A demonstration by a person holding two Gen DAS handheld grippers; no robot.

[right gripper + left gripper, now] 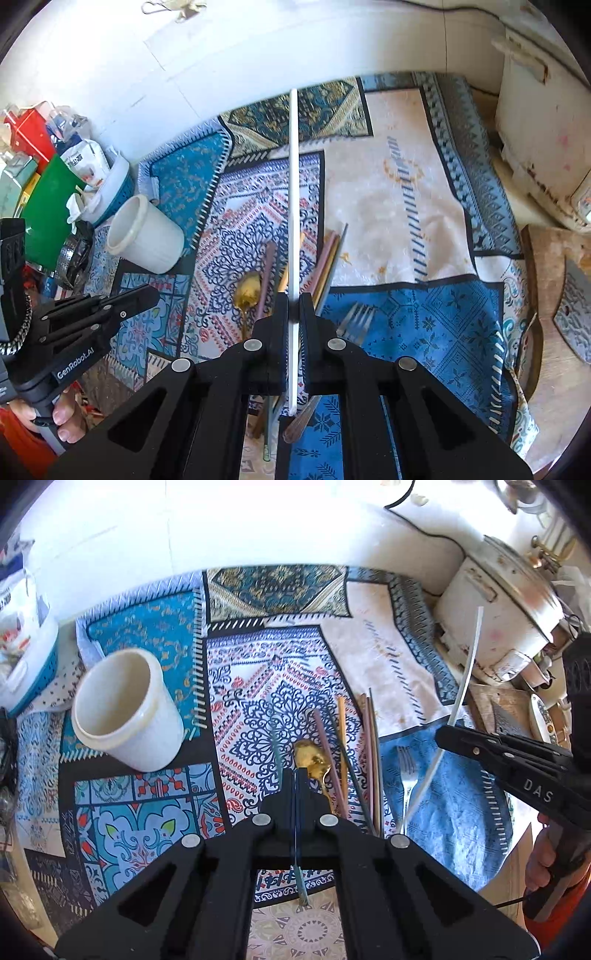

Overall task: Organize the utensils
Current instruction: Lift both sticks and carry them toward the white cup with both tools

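In the left wrist view, my left gripper (pixel 295 775) has its jaws pressed together on a thin blue-green chopstick (pixel 275 738). The stick runs forward from the jaws and its other end hangs below them. The white cup (pixel 127 709) stands upright on the patterned cloth (pixel 258 672), to the left of the gripper and apart from it. Under the gripper the other utensils lie loose on the cloth: the gold spoon (pixel 310 757), a bunch of coloured chopsticks (pixel 354 760) just right of it, and the fork (pixel 406 771) further right. The right gripper (pixel 443 733) shows at the right edge and it pinches a white chopstick (pixel 467 672) that points up and away.

In the right wrist view, my right gripper (pixel 294 299) is closed on the white chopstick (pixel 293 184), which stands straight ahead between the fingers. The left gripper (pixel 147 293) is at the left with a hand (pixel 61 413) under it; from here I cannot tell what it holds. The cup (pixel 142 236) is at the left, beyond the left gripper. Spoon (pixel 248 290), fork (pixel 356 319) and remaining chopsticks (pixel 328 258) lie below.

I judge that the step in hand is the carrying: each gripper has one chopstick lifted off the cloth. Next I must bring each stick over the cup's mouth, tilt it steeper so one end goes inside, and only then let go. The long sticks can hit the rim or tip the cup.
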